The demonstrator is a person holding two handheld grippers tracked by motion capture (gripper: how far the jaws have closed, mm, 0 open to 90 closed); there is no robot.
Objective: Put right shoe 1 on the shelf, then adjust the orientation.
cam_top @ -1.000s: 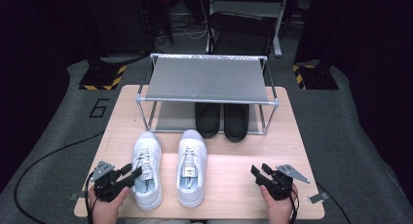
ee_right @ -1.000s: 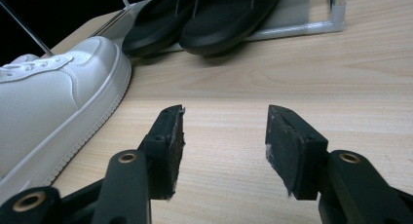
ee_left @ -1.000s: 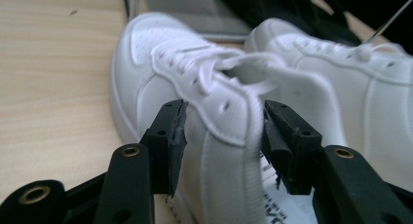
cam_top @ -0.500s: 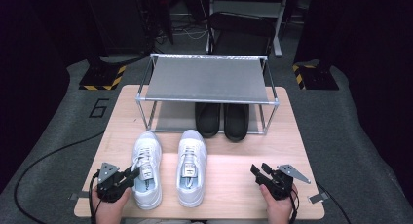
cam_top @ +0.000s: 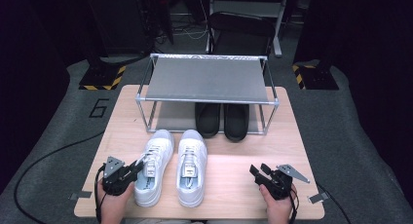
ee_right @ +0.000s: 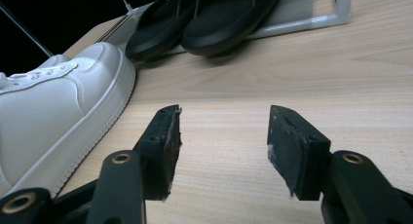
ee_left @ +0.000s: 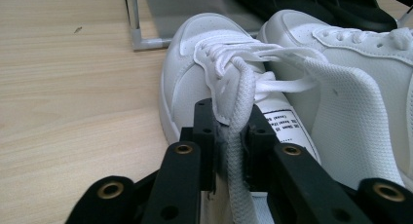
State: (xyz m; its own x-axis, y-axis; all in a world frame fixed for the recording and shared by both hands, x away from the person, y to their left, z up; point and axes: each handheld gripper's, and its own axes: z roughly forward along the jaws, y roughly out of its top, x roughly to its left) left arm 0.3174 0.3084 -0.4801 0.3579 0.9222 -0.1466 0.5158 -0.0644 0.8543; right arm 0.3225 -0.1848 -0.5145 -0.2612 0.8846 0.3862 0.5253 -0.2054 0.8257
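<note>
A light wooden bench [cam_top: 124, 121] stands on grey carpet [cam_top: 68, 107] marked with a black "6" [cam_top: 100, 107] at 9 o'clock. Yellow-and-black striped bases [cam_top: 102, 79] sit at 10 and 2 o'clock. A black chair [cam_top: 243, 31] and loose cables [cam_top: 187, 33] lie at 12 o'clock. The surroundings are dark.

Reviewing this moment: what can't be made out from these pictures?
- White sneaker's tongue label: print too small, left gripper view.
- Black sandals' heels: covered by the shoe rack's top shelf, high view.
- Right sneaker's heel: cut by frame edge, right gripper view.
</note>
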